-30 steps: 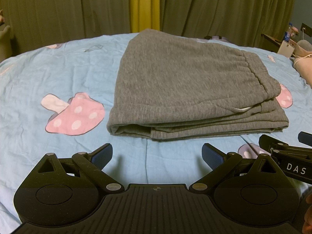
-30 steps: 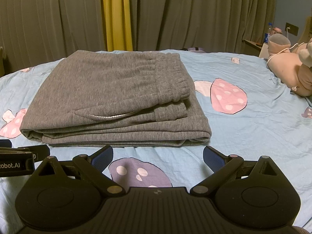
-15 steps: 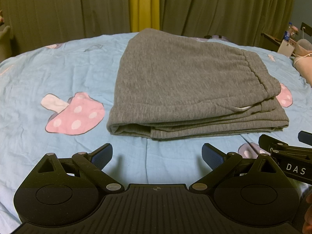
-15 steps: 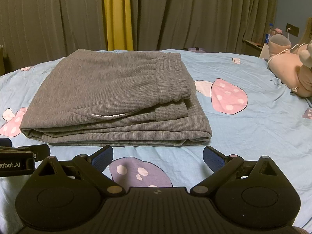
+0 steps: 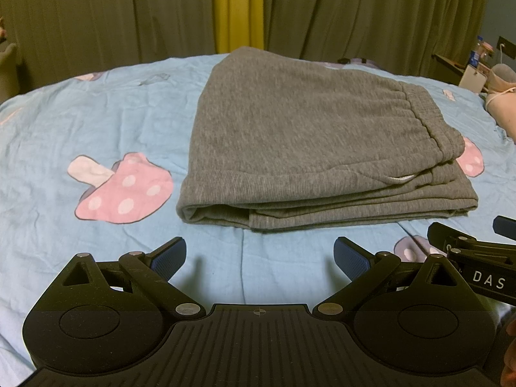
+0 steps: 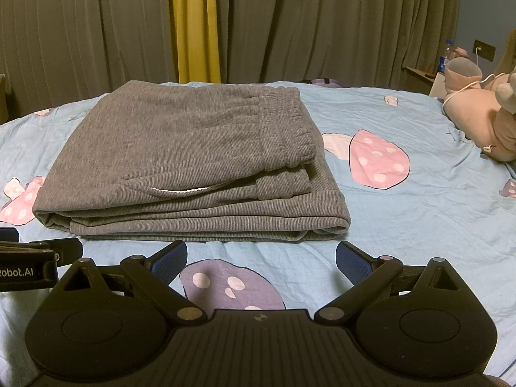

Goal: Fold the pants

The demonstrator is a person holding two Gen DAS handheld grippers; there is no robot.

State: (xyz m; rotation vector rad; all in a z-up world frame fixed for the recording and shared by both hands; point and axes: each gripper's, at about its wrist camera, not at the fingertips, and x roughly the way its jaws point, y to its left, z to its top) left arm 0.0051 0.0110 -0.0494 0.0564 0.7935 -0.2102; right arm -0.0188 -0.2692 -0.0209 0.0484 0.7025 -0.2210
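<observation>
The grey pants [image 5: 300,138] lie folded in a flat stack on the light blue bedsheet [image 5: 96,129], waistband to the right, a white drawstring showing at the pocket. They also show in the right wrist view [image 6: 180,158]. My left gripper [image 5: 259,256] is open and empty, just short of the stack's near left edge. My right gripper [image 6: 261,259] is open and empty, just short of the stack's near right edge. Each gripper shows at the edge of the other's view.
The sheet has pink mushroom prints [image 5: 122,193] and a purple one [image 6: 232,287]. A pink plush toy [image 6: 477,119] lies at the right. Curtains [image 6: 290,22] hang behind the bed. A bedside shelf with a bottle [image 6: 446,58] stands far right.
</observation>
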